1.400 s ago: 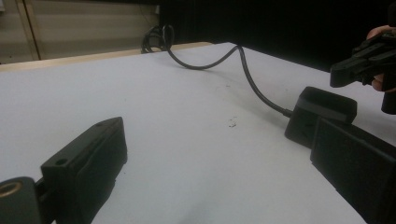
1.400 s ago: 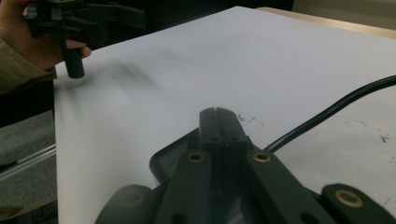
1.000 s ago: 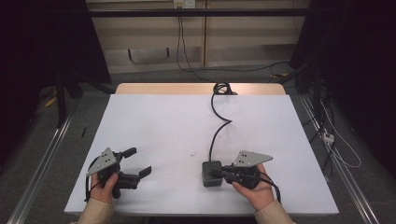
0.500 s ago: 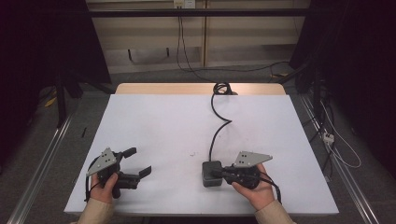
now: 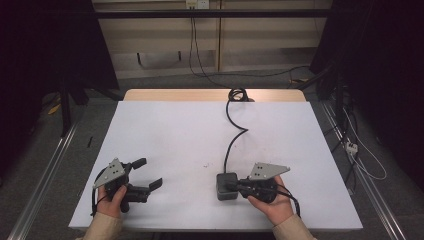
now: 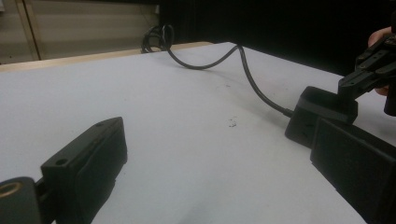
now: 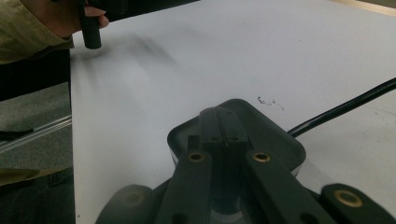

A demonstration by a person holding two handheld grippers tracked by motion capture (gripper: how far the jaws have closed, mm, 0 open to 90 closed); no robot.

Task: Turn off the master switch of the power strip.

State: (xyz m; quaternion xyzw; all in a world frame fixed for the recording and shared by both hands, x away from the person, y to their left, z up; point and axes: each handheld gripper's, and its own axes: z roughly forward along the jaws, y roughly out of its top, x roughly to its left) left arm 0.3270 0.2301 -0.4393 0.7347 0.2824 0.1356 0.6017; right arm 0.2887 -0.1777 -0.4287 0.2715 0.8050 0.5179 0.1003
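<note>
Nothing has moved: right tool (image 5: 234,186), pressed together, tips rest atop the black box (image 5: 226,186).

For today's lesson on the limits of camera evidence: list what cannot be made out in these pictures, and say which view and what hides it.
1. High view: the black cable's far end drops behind the white table's back edge.
2. Right gripper view: the right gripper's closed jaws cover the middle of the dark grey rounded box; what they pinch is unclear.
3. Left gripper view: the small dark marks are too small to identify.
4. Left gripper view: the open left gripper's right jaw is cut off by the edge.
</note>
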